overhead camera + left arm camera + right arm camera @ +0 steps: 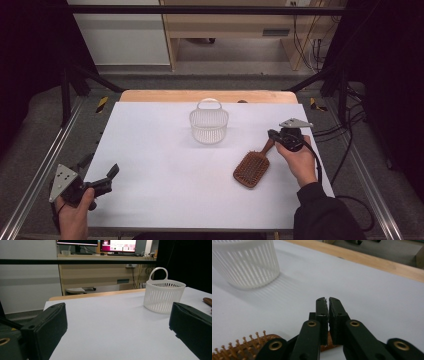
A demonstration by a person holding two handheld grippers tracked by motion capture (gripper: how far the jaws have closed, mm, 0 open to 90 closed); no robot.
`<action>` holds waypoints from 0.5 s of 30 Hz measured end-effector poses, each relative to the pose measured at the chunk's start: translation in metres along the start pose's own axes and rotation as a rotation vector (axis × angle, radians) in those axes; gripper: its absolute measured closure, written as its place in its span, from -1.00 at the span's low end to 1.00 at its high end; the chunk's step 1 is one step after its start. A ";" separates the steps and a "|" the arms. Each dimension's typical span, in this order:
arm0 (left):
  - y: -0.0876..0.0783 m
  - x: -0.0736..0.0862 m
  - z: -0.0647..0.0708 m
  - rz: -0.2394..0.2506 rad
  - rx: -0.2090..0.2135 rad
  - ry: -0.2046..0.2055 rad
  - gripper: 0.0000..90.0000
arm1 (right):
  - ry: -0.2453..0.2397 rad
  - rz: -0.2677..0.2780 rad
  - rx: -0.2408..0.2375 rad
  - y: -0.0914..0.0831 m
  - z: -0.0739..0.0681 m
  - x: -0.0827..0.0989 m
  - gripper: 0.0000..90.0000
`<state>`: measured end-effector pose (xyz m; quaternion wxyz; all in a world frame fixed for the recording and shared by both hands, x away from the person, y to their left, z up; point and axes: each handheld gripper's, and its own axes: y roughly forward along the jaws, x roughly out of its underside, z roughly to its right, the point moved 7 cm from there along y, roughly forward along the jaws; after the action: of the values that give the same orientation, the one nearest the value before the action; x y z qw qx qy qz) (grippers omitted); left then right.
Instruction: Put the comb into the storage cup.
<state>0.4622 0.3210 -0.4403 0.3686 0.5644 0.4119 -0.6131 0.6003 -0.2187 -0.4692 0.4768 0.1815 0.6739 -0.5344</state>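
**Tool closed on the hairbrush handle, basket waiting**

Left tool hovers well to the left of the basket and nearer the person, over the bench edge, its jaws spread wide with nothing between them. From its own view the white slatted basket stands upright ahead, to the right, loop handle raised.

Basket sits mid-bench toward the far side, apparently empty.

Right of the basket and nearer the person lies the wooden hairbrush, bristles up, its handle angled away toward the right tool. In the right gripper view the jaws stand pinched almost together on the handle's end.

By my reckoning the brush is light and rigid, its smooth tapered handle liable to slip or swivel under the paddle's weight; a hold nearer the head would steady it. The basket looks thin and springy, best taken by its loop.
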 end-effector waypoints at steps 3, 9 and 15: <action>0.000 0.000 0.000 -0.001 0.003 0.000 -0.96 | -0.019 -0.059 0.000 0.018 -0.001 0.009 1.00; 0.001 0.001 0.000 -0.002 0.006 -0.002 -0.96 | -0.047 -0.112 0.000 0.034 -0.006 0.015 1.00; 0.001 0.001 -0.001 -0.002 0.007 -0.004 -0.96 | -0.069 -0.154 0.020 0.042 -0.002 0.021 1.00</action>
<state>0.4632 0.3213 -0.4410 0.3668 0.5642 0.4095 -0.6160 0.6204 -0.2071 -0.5101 0.4553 0.1154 0.6637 -0.5822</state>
